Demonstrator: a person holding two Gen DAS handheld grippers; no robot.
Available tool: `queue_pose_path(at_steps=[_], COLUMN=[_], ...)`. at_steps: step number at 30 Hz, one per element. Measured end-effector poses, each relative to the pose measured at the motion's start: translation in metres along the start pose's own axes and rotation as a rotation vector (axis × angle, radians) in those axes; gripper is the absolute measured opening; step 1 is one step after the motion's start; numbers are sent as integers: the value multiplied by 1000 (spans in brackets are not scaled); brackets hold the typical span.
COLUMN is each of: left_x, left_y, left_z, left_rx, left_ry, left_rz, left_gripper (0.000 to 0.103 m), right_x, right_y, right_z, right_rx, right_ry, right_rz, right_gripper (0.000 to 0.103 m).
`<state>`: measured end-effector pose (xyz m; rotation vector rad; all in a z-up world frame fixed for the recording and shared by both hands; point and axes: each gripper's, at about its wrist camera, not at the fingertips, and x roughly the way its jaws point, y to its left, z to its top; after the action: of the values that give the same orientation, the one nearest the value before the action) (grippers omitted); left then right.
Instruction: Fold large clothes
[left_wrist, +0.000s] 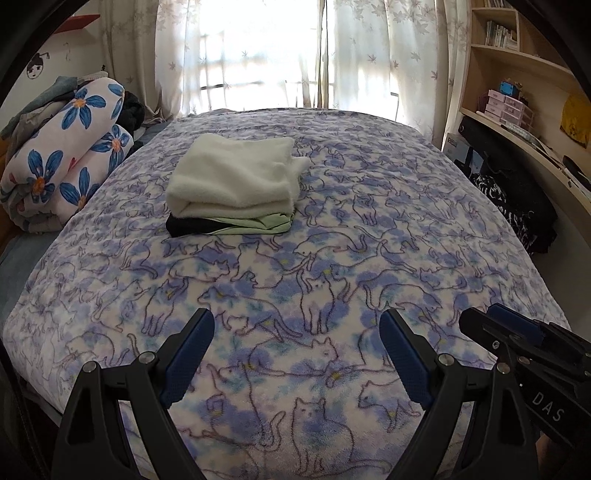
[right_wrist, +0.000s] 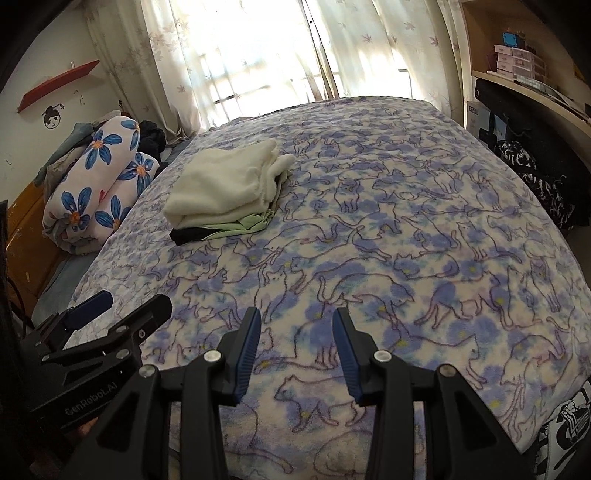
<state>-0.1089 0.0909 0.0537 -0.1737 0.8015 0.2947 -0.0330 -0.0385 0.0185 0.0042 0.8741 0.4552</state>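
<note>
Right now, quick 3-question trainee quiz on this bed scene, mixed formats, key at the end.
1. True or false: the left gripper holds cloth.
2. The top item of the stack is: A) black B) white C) green
3. Fill in: the floral roll lies to the ____ of the stack in both views.

Key: 1 false, both the left gripper and the right gripper are open and empty above the blanket; 2 B; 3 left.
</note>
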Motion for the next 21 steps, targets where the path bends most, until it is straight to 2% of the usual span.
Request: queue_pose_path(at_steps=[21], left_x=[2], left_y=[-4], left_z=[-3], left_rx=[3], left_ry=[23], left_rz=[2], left_gripper=[90], right_x=[3], right_y=[1], right_z=[-3], right_rx=[9], right_ry=[18], right_rz=[13], right_gripper=[41])
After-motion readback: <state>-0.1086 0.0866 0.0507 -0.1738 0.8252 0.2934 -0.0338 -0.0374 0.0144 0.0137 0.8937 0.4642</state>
